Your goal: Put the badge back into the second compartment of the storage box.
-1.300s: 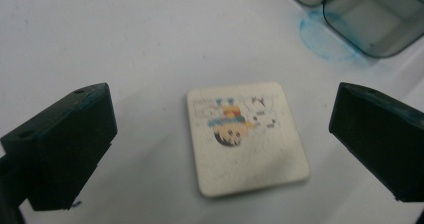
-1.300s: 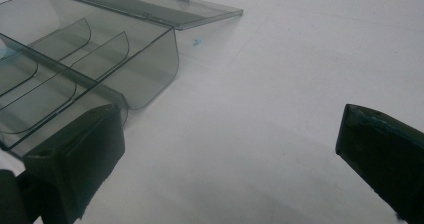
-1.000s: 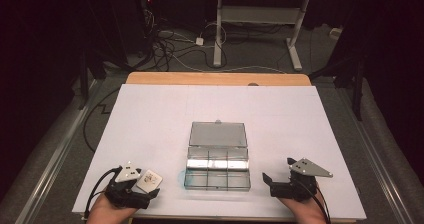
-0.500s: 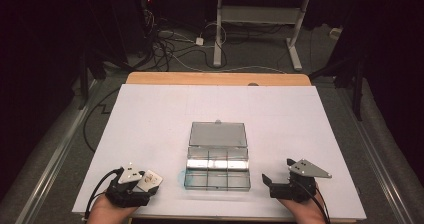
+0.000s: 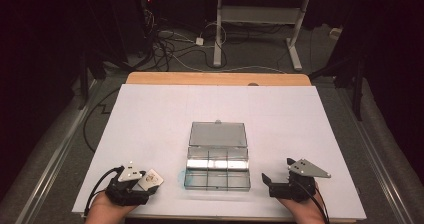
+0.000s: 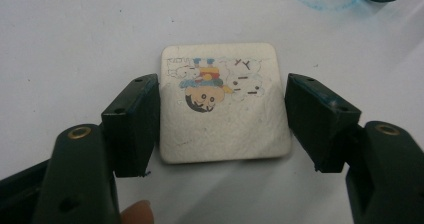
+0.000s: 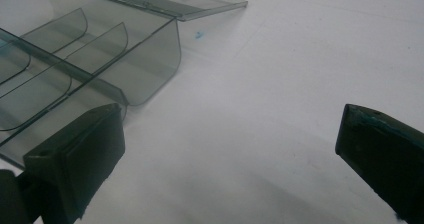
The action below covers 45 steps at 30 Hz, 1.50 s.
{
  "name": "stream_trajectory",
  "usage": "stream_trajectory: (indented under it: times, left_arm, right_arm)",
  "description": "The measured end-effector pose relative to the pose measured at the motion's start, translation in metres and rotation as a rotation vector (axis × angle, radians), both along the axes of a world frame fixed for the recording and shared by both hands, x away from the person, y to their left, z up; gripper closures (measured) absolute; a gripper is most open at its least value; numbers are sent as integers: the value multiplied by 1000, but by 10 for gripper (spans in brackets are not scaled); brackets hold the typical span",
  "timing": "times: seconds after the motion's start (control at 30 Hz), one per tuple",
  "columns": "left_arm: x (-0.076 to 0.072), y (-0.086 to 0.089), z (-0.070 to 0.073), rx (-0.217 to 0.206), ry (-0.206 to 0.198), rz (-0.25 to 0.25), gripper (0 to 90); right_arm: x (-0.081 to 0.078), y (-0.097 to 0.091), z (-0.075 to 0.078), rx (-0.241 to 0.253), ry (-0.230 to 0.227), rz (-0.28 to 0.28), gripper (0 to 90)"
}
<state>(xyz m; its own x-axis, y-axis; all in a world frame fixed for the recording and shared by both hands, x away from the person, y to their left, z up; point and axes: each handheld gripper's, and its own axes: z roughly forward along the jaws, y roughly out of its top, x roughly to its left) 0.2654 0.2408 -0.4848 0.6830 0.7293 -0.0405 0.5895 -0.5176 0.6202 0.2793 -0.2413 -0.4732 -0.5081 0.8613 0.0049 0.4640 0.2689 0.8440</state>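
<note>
Left gripper [image 6: 222, 121] jaws just narrowing around small square cream card with cartoon print [image 6: 223, 103], flat on white tabletop [image 5: 150, 119] beside clear compartment box [image 5: 218, 156], not yet pinching; right gripper [image 7: 230, 154] open, empty.

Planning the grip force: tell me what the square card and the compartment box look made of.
Square card: looks like thin, stiff card or coated board, matte and slightly mottled, with a printed cartoon; it could also be plastic.
Compartment box: clear, grey-tinted hard plastic, glossy; dividers show through the walls.
</note>
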Motion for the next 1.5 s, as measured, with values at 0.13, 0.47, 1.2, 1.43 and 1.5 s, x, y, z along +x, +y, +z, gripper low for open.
stream_trajectory:
  times: [0.13, 0.47, 1.2, 1.43, 1.5]
  left_arm:
    - [-1, 2, -1, -16, -21, -11, 318]
    - [1, 4, -1, -61, -30, -6, 318]
    - [4, -3, 13, -189, -109, 10, 318]
    - [7, -13, 16, -202, -121, -12, 318]
    - [7, -17, 17, -203, -126, -17, 318]
  right_arm:
    - [-3, 1, 1, 4, -6, 20, 2]
    - [0, 0, 2, 25, -11, 18, 2]
    - [-2, -1, 3, 32, -19, 27, 2]
    - [-2, -1, 2, 31, -17, 28, 1]
    - [-2, -1, 2, 31, -17, 27, 1]
